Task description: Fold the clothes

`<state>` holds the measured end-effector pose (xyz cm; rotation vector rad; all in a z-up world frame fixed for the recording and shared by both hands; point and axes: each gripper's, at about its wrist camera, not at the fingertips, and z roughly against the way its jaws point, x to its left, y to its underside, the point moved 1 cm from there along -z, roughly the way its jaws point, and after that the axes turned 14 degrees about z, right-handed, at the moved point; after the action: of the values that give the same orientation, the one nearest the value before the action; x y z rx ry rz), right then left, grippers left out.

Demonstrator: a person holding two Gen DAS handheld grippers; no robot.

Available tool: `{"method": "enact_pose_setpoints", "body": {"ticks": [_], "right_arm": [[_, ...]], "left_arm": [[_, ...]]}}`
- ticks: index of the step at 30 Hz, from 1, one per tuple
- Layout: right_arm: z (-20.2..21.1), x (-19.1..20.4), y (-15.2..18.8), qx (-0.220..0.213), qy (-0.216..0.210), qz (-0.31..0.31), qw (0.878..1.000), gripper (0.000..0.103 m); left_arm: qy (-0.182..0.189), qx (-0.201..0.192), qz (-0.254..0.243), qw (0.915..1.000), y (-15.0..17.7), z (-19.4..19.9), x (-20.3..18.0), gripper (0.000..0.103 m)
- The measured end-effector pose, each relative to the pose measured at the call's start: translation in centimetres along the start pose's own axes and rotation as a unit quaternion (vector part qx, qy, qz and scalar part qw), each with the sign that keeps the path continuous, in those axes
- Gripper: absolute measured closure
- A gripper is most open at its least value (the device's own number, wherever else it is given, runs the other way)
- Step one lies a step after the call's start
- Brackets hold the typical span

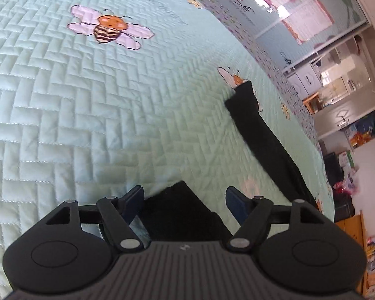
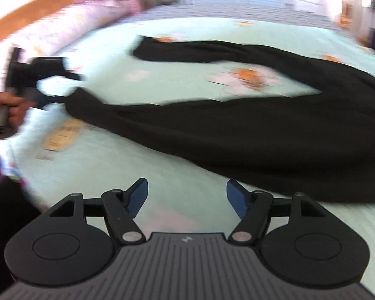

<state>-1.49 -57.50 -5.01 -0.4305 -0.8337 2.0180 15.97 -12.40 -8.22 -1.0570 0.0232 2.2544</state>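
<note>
A black long-sleeved garment [image 2: 262,135] lies spread on a pale green quilted bedspread [image 2: 162,175]. In the right wrist view one sleeve [image 2: 182,50] reaches to the far side and another [image 2: 112,115] to the left. My left gripper [image 1: 185,200] is open, with the end of a black sleeve [image 1: 180,212] lying between its fingers. It also shows in the right wrist view [image 2: 60,87] at that sleeve's end, held by a hand. The other sleeve [image 1: 257,130] lies at the right. My right gripper [image 2: 185,195] is open and empty, just short of the garment's near edge.
The bedspread has bee prints [image 1: 110,27]. A pink pillow and bolster [image 2: 87,12] lie at the head by a wooden headboard. The bed's edge [image 1: 275,62] drops off to a room with cupboards and clutter at the right.
</note>
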Motion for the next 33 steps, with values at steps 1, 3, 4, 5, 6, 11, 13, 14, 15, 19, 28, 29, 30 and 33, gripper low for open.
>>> {"method": "enact_pose_setpoints", "body": {"ticks": [1, 3, 4, 5, 6, 11, 13, 14, 15, 19, 28, 29, 30, 33], "right_arm": [[-1.0, 0.5, -1.0, -0.002, -0.038, -0.001, 0.999, 0.032], [-3.3, 1.4, -3.0, 0.001, -0.113, -0.012, 0.994, 0.032], [-4.6, 1.7, -4.0, 0.005, -0.137, -0.019, 0.99, 0.032], [-5.7, 1.8, -4.8, 0.007, -0.151, -0.03, 0.988, 0.032], [-6.9, 1.6, -5.6, 0.008, -0.16, -0.047, 0.986, 0.032], [-11.2, -1.7, -7.3, 0.009, -0.197, -0.191, 0.962, 0.031], [-12.3, -3.1, -7.1, 0.01, -0.212, -0.249, 0.945, 0.031], [-12.7, -3.5, -6.9, 0.011, -0.22, -0.273, 0.936, 0.031], [-13.1, -3.9, -6.7, 0.012, -0.228, -0.297, 0.927, 0.031], [-14.2, -5.2, -6.0, 0.009, -0.25, -0.387, 0.887, 0.031], [-14.5, -6.2, -5.5, 0.007, -0.259, -0.435, 0.863, 0.031], [-14.5, -6.3, -5.5, 0.007, -0.259, -0.434, 0.863, 0.031], [-14.5, -6.3, -5.4, 0.007, -0.26, -0.434, 0.863, 0.031], [-14.3, -6.5, -5.1, 0.005, -0.262, -0.436, 0.861, 0.031]], "left_arm": [[-0.007, -0.001, -0.004, 1.0, 0.0, 0.0, -0.1, 0.028], [-0.004, 0.001, -0.001, 1.0, 0.1, 0.2, -0.2, 0.028], [-0.003, 0.002, 0.001, 1.0, 0.1, 0.4, -0.2, 0.028], [0.004, 0.003, 0.017, 0.9998, -0.1, 0.8, 0.1, 0.028], [0.017, 0.001, 0.037, 0.9992, -0.2, 1.6, 0.6, 0.028], [0.065, -0.021, 0.087, 0.9939, 0.3, 5.4, 3.2, 0.027], [0.073, -0.005, 0.096, 0.9927, 1.1, 5.6, 3.8, 0.027], [0.078, 0.008, 0.101, 0.9919, 1.6, 5.3, 4.0, 0.027], [0.082, 0.021, 0.106, 0.9908, 2.0, 5.0, 4.1, 0.027], [0.099, 0.053, 0.125, 0.9858, 3.3, 3.3, 3.6, 0.027], [0.116, 0.052, 0.165, 0.9781, 4.1, 3.5, 2.5, 0.027], [0.114, 0.05, 0.167, 0.9781, 4.1, 3.5, 2.5, 0.027], [0.115, 0.049, 0.167, 0.9779, 4.1, 3.6, 2.3, 0.027], [0.118, 0.047, 0.169, 0.9774, 4.1, 3.9, 2.0, 0.027]]}}
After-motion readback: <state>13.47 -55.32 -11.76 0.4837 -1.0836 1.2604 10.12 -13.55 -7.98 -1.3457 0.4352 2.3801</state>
